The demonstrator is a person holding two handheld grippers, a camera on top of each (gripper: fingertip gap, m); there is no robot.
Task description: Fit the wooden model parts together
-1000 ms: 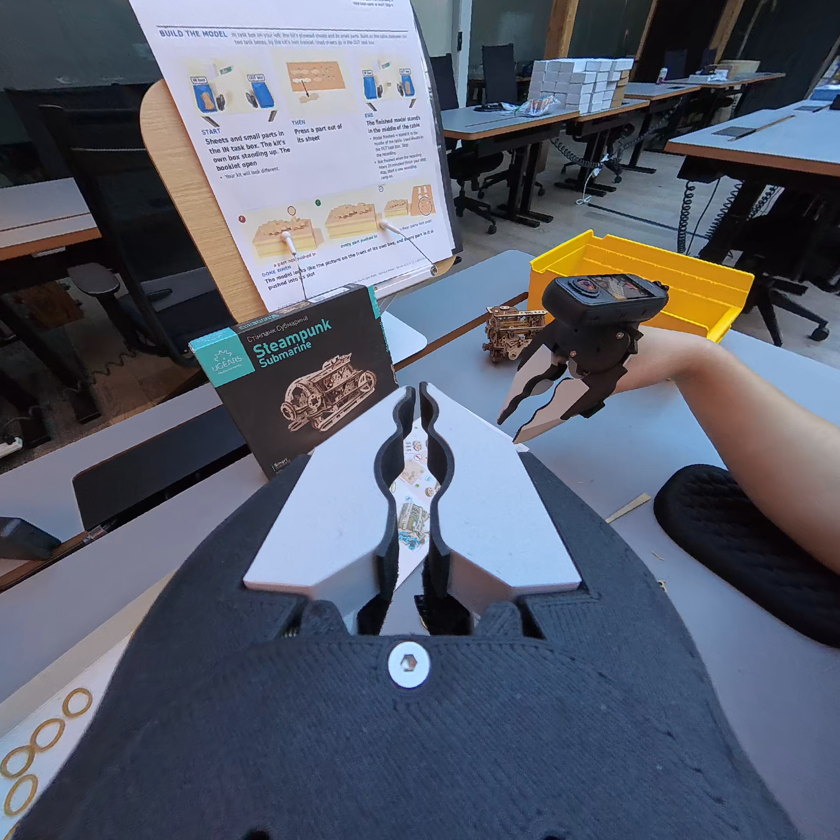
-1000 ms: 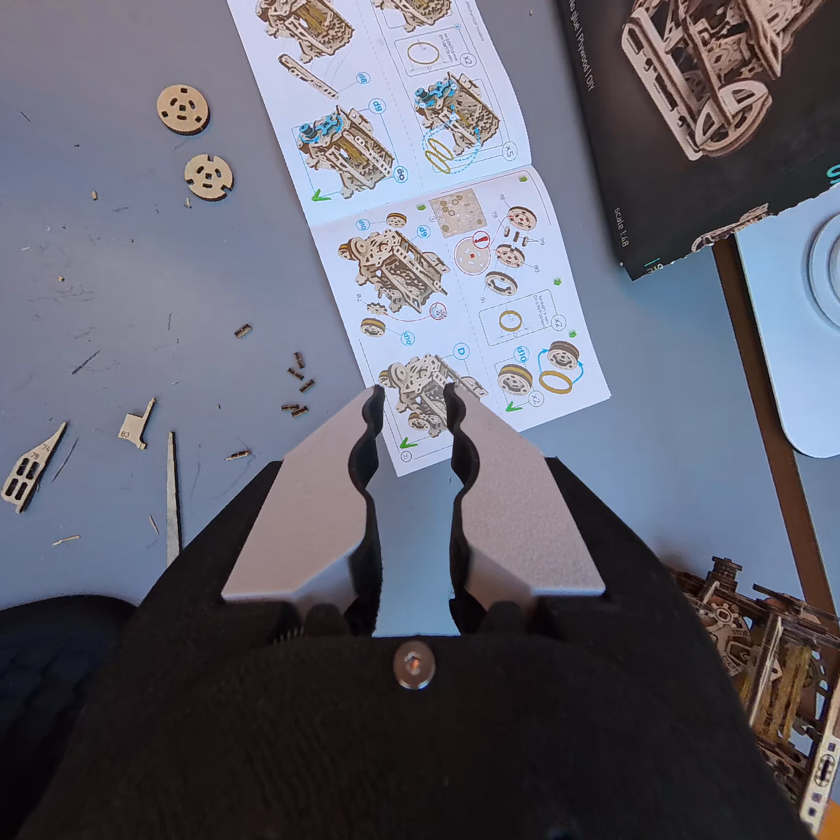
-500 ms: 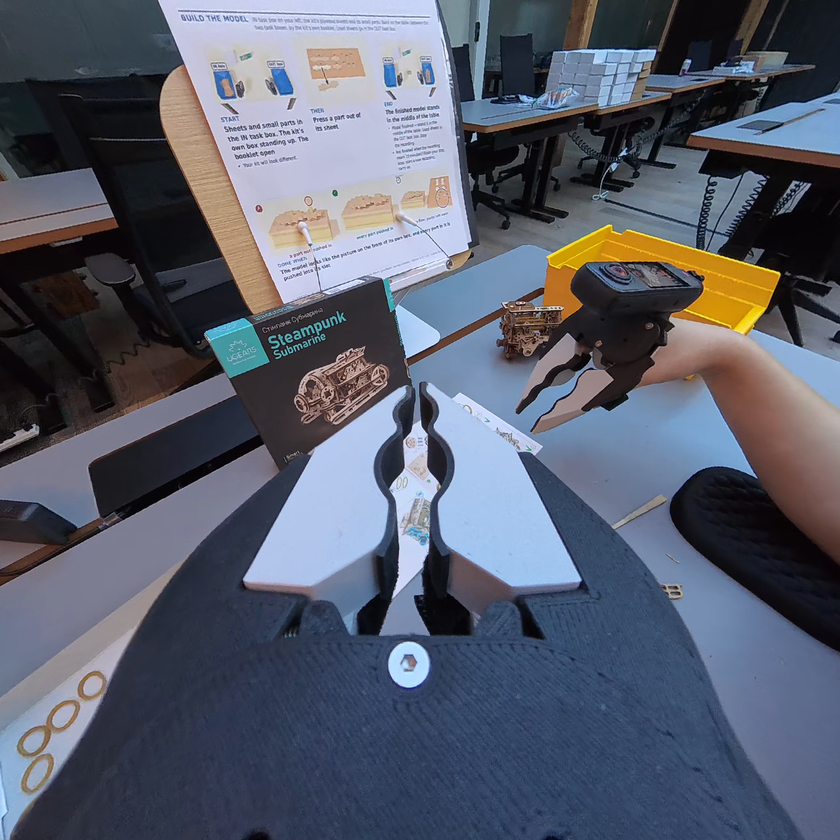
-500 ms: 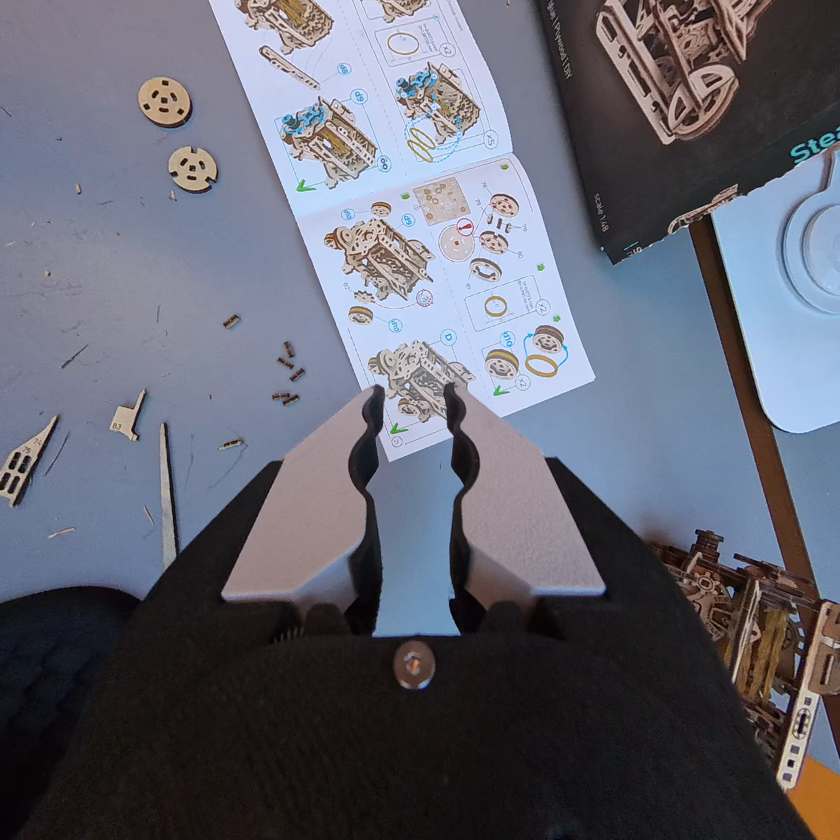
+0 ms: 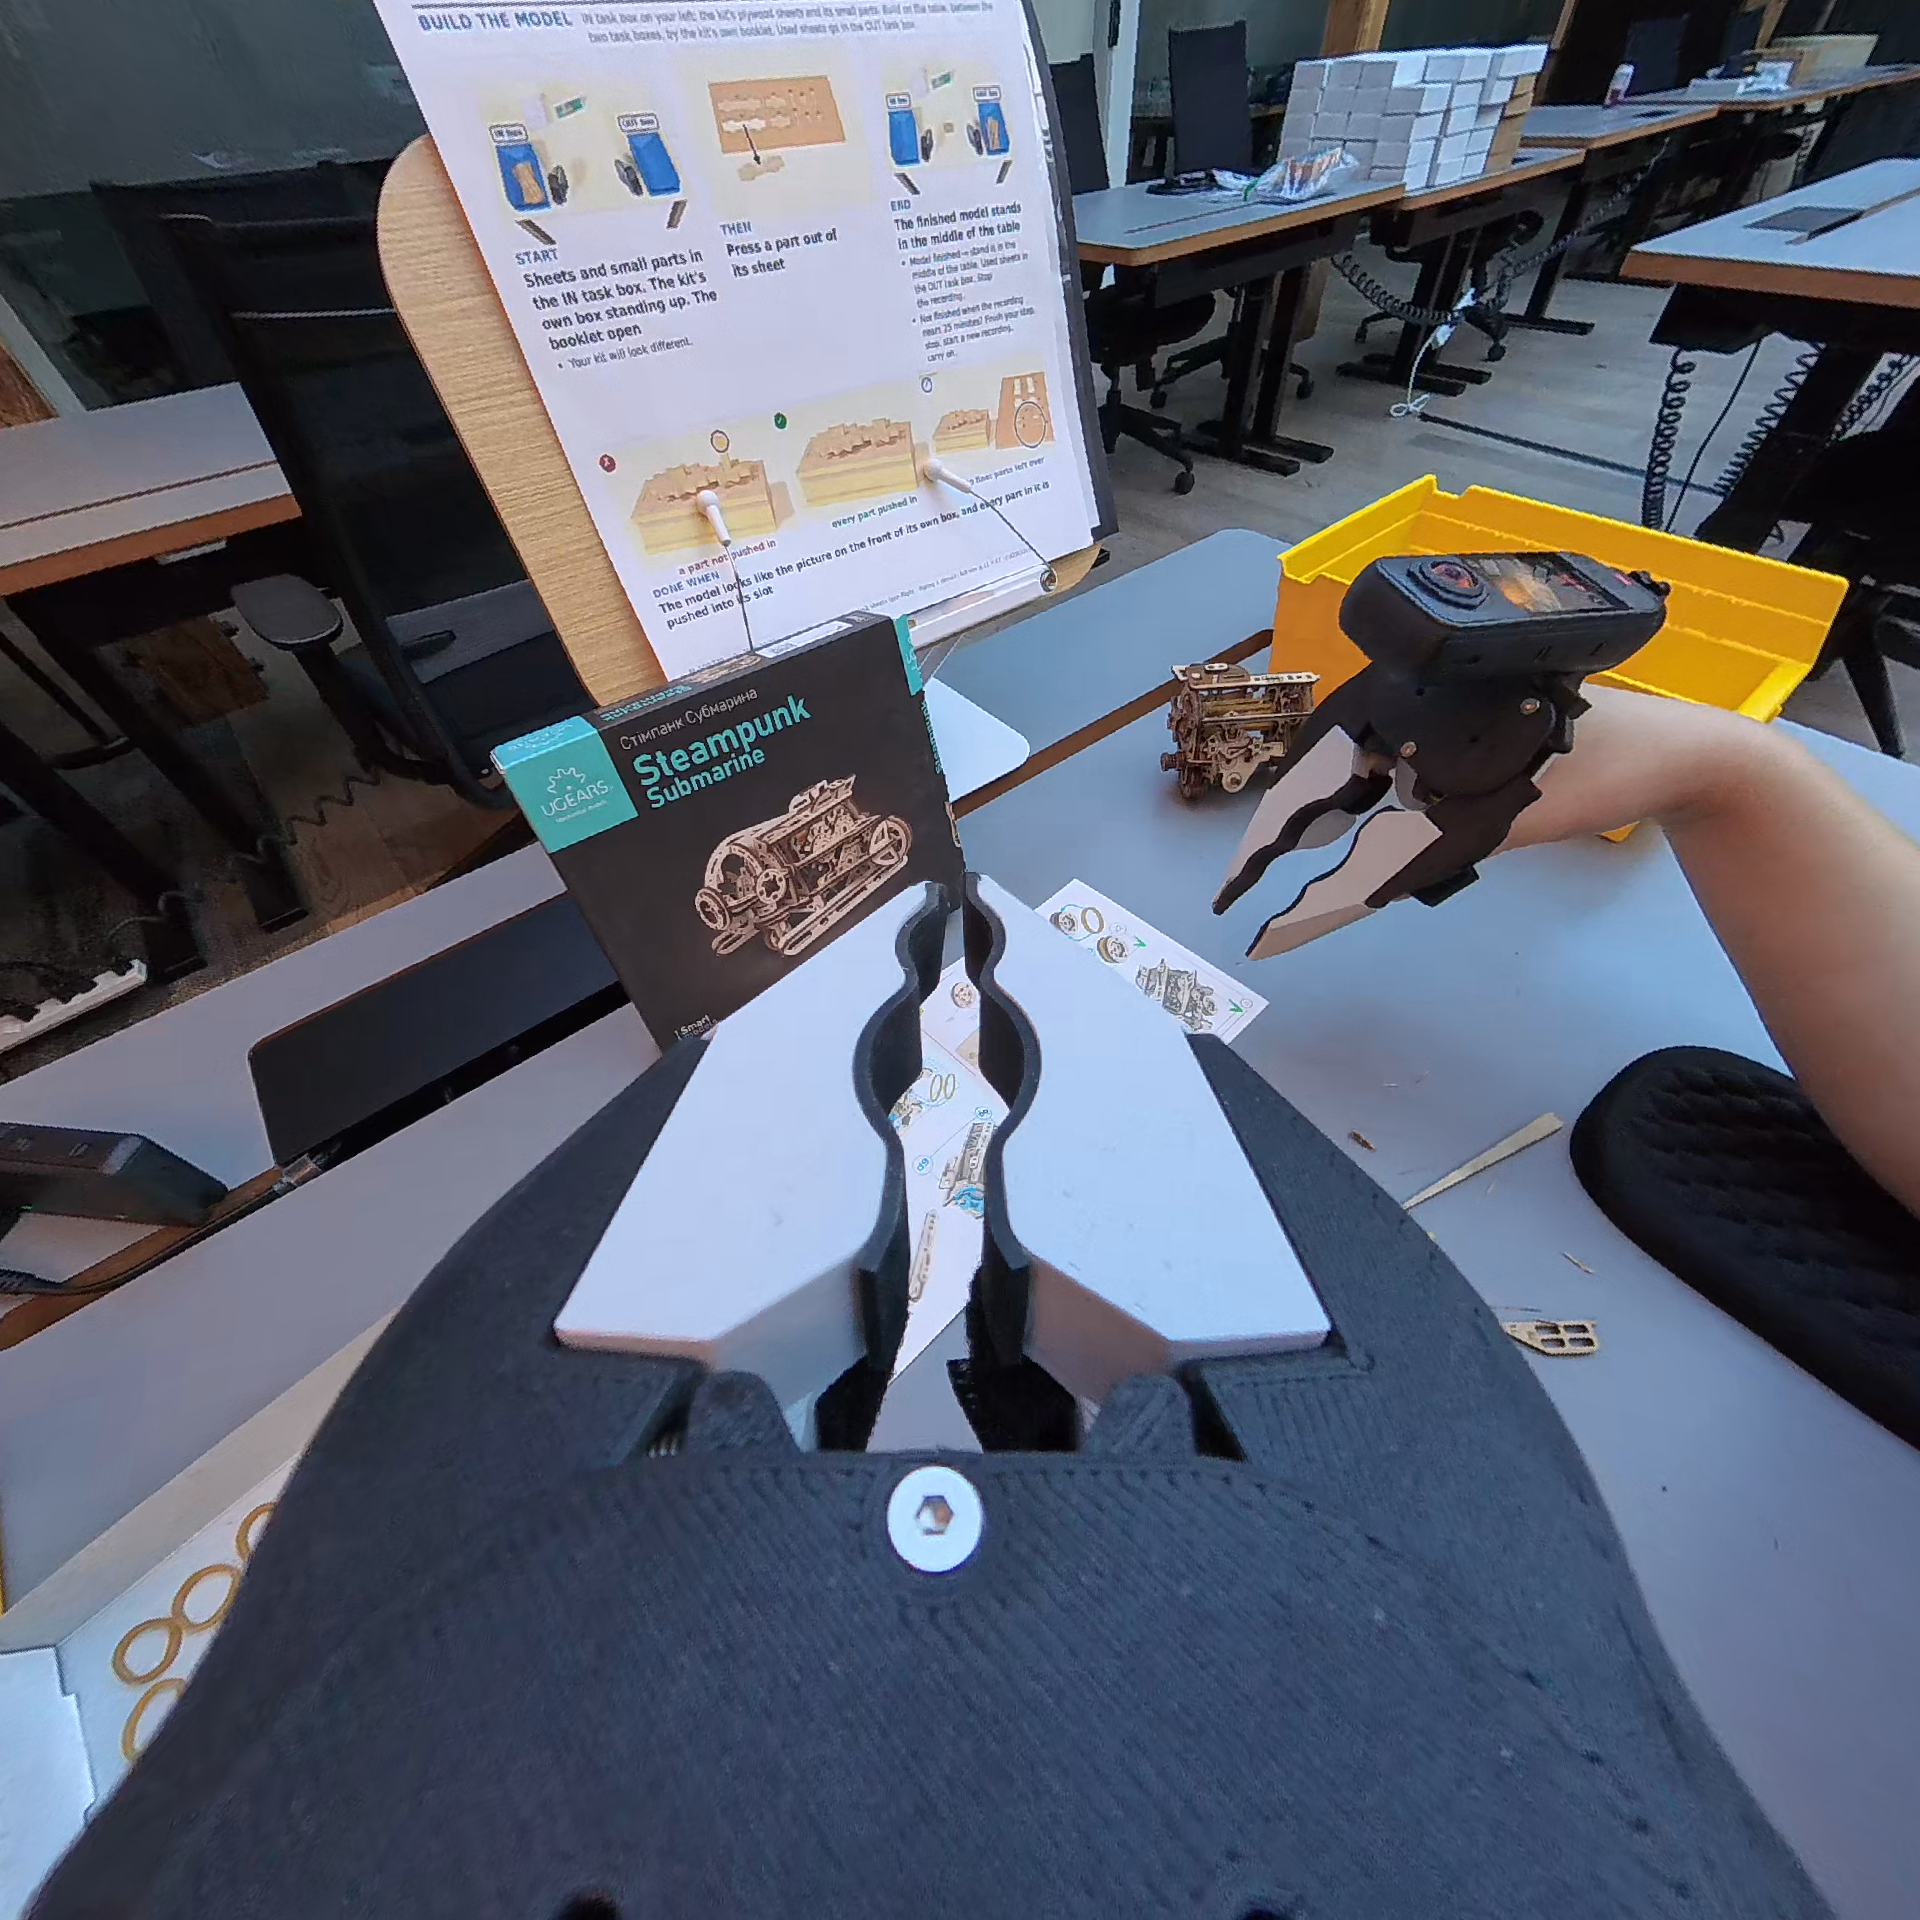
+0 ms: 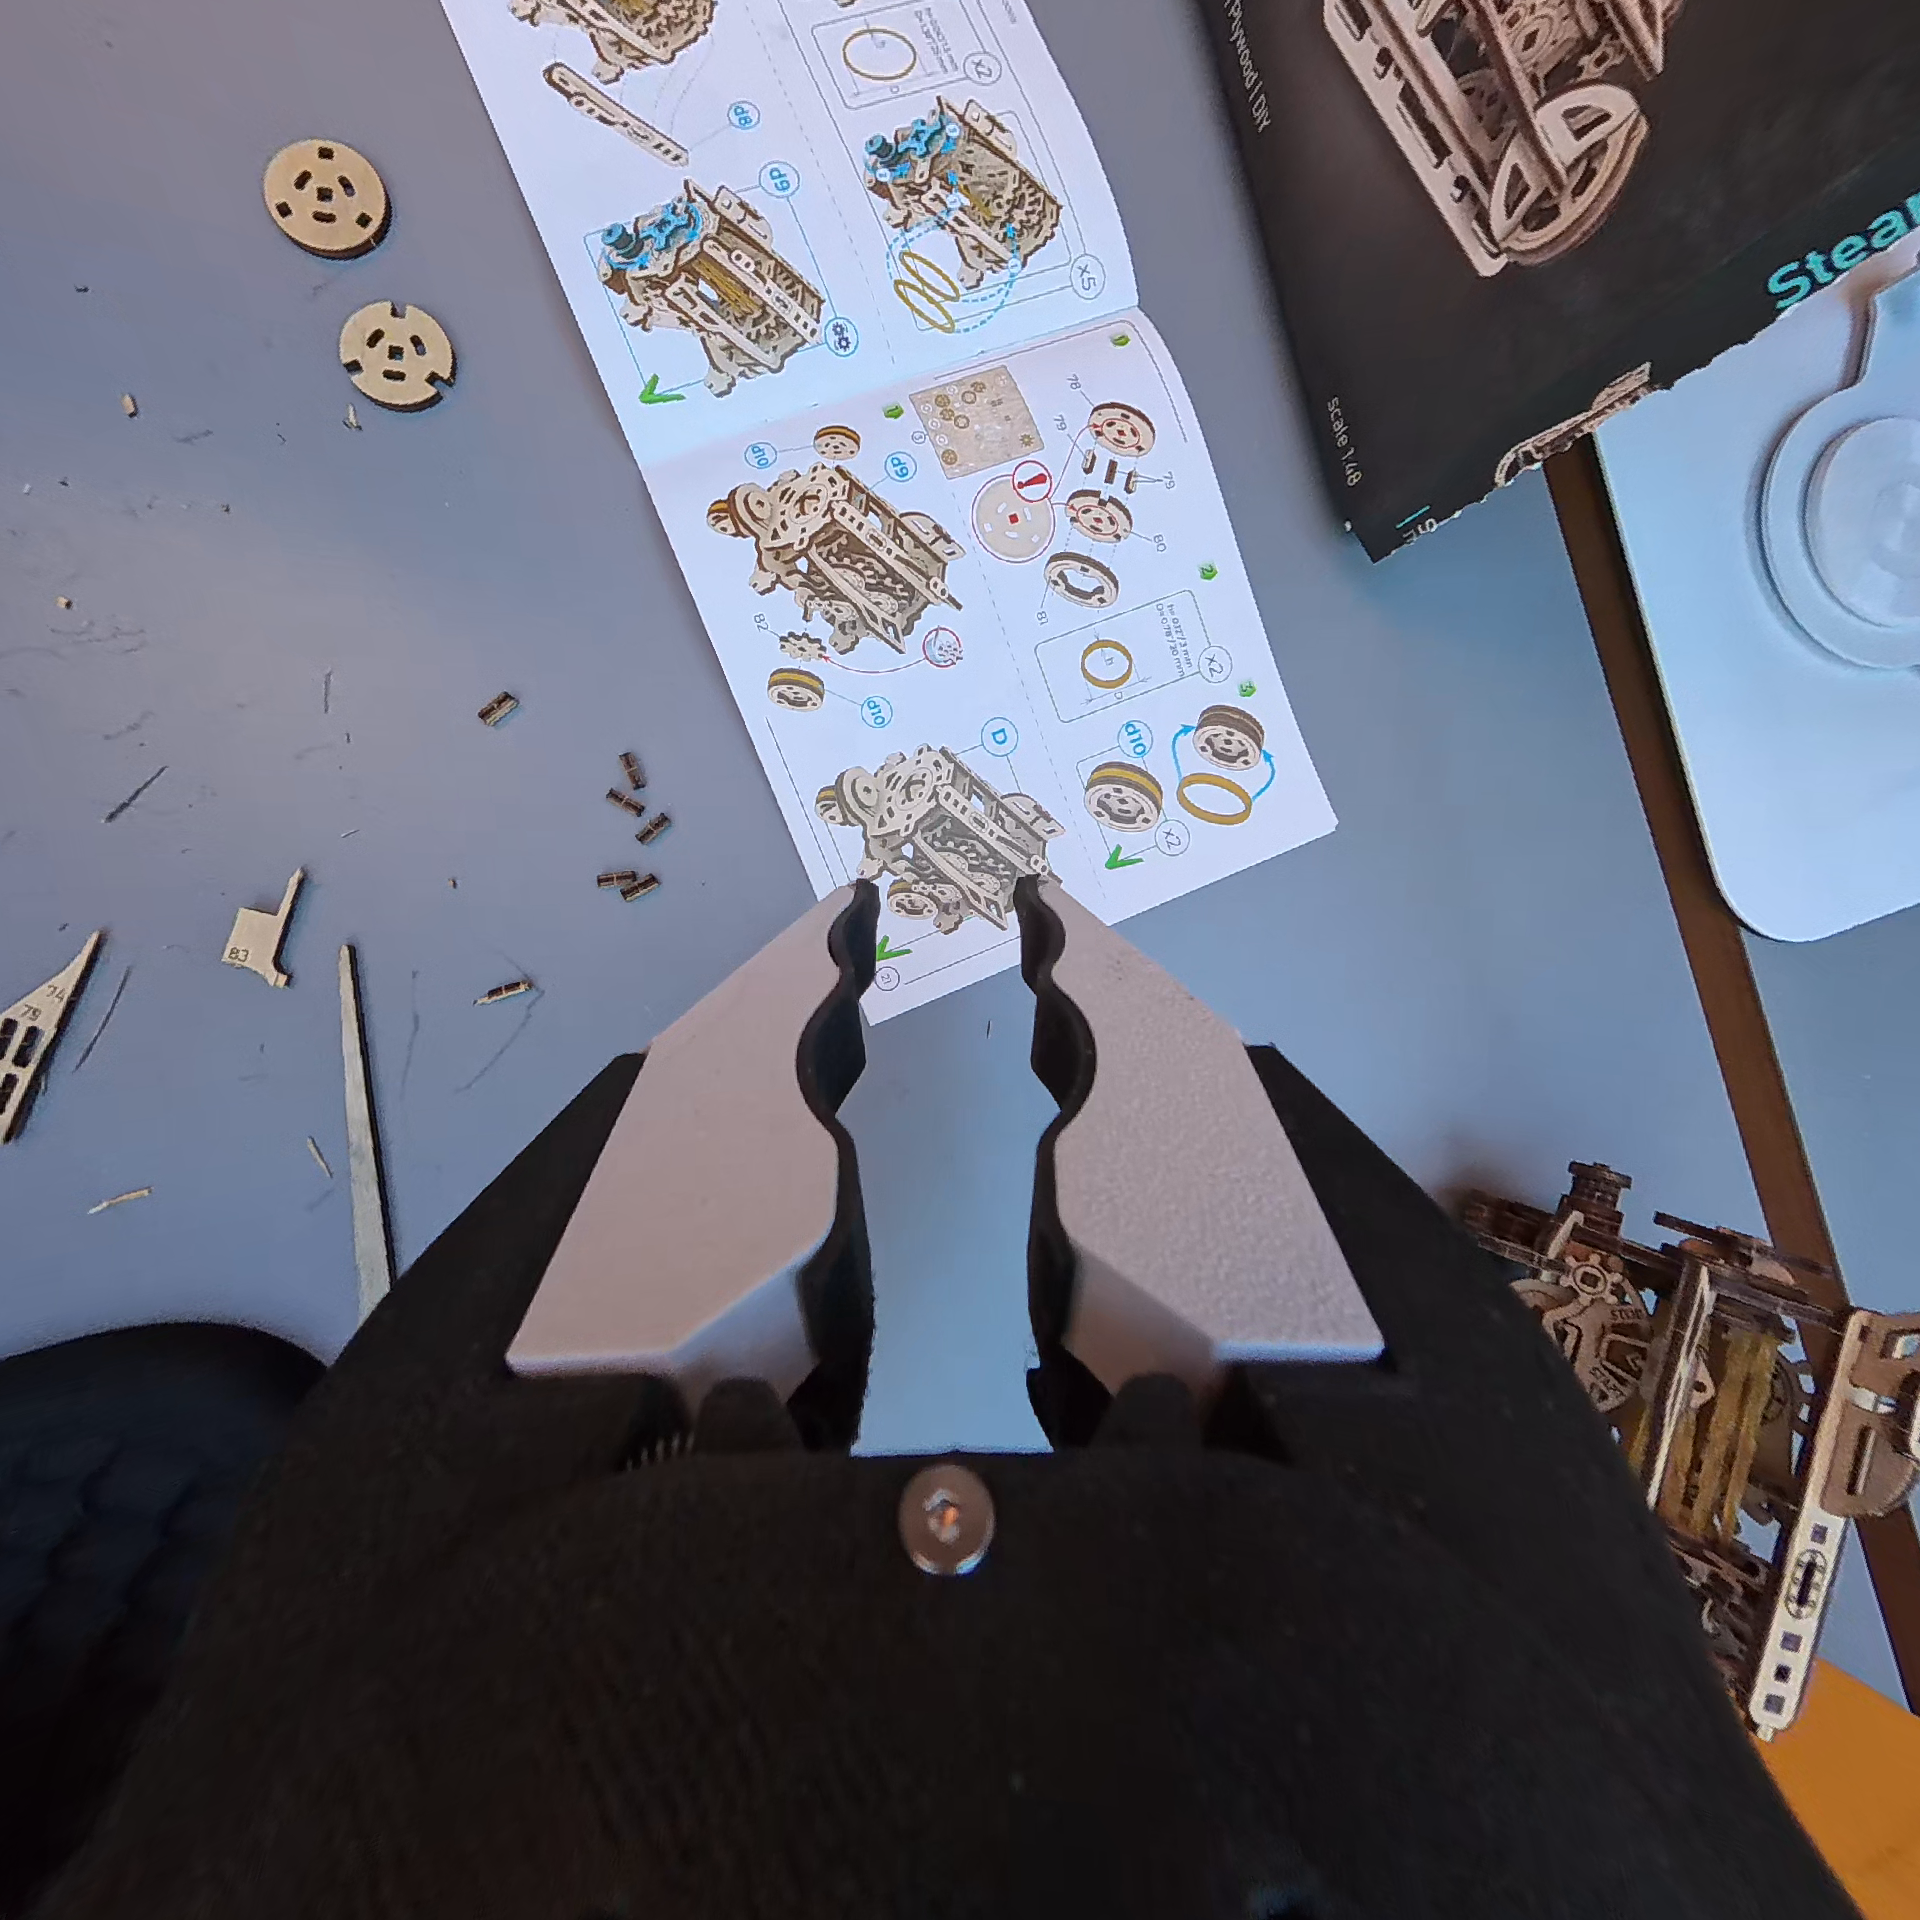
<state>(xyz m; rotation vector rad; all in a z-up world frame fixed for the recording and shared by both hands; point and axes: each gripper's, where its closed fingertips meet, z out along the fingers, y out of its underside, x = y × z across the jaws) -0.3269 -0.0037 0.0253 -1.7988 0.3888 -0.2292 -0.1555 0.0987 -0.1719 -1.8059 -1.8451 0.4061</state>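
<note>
My left gripper [image 5: 956,896] hovers over the grey table, shut and empty, pointing at the kit box [image 5: 748,831]. My right gripper [image 6: 943,891] is open and empty, above the lower edge of the open booklet [image 6: 935,520]; it also shows in the left wrist view [image 5: 1242,930]. The partly built wooden model [image 6: 1683,1403] stands right of it, also seen in the left wrist view [image 5: 1236,727]. Two round wooden discs [image 6: 325,197] [image 6: 397,355] and several tiny pegs [image 6: 634,821] lie left of the booklet.
A yellow bin [image 5: 1558,582] stands at the back right. A black wrist pad [image 5: 1745,1195] lies under the person's arm. An instruction board [image 5: 748,312] stands behind the box. Loose offcuts [image 6: 260,935], a thin stick [image 6: 358,1122] and a sheet with rubber rings [image 5: 166,1642] lie around. The left gripper's tips are roughly 30 centimetres from the right gripper's. My left tips are about 35 centimetres from the thin stick [image 6: 358,1122], my right tips only 12 centimetres.
My right gripper has drifted slightly towards the model, still open. My left gripper's view has shifted a little; its jaws stay shut.
</note>
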